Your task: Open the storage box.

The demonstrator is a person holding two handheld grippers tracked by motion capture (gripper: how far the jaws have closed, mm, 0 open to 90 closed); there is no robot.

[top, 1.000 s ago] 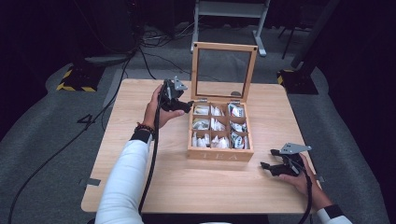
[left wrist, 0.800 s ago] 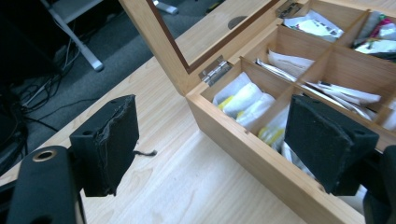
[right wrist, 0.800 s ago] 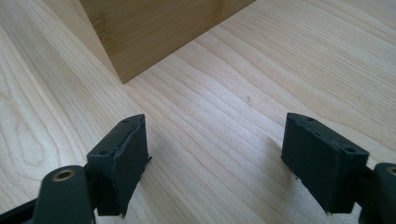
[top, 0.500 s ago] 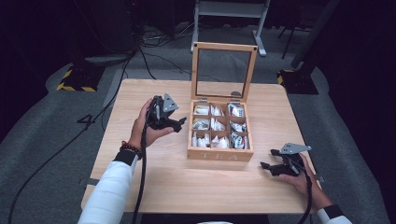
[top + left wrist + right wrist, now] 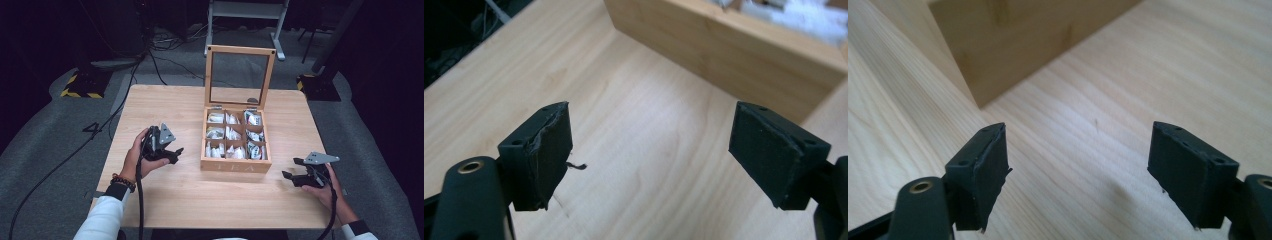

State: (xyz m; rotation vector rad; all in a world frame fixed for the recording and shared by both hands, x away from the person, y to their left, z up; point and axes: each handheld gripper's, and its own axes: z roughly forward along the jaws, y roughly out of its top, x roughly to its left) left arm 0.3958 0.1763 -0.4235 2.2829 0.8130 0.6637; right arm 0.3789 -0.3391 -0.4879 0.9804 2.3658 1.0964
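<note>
Looking down from the high view, a wooden tea box sits near the middle of a light wooden table, its glass-paned lid standing upright at the back. Nine compartments in three rows hold white tea bags. The left gripper is held just left of the box, apart from it, and the right gripper rests low near the table's right front corner, well apart from the box.

The left gripper view adds what the high view cannot: both black jaws stand wide with nothing between them, above bare tabletop, with the box's plain side wall ahead and a blurred glimpse of white bags past its rim. The right gripper view likewise shows its jaws wide and empty, close over the wood grain, facing a corner of the box.

Grey carpet surrounds the table; cables trail across it, the room beyond is dark, and yellow-and-black striped bases sit at left and right. A metal stand is behind the table.
</note>
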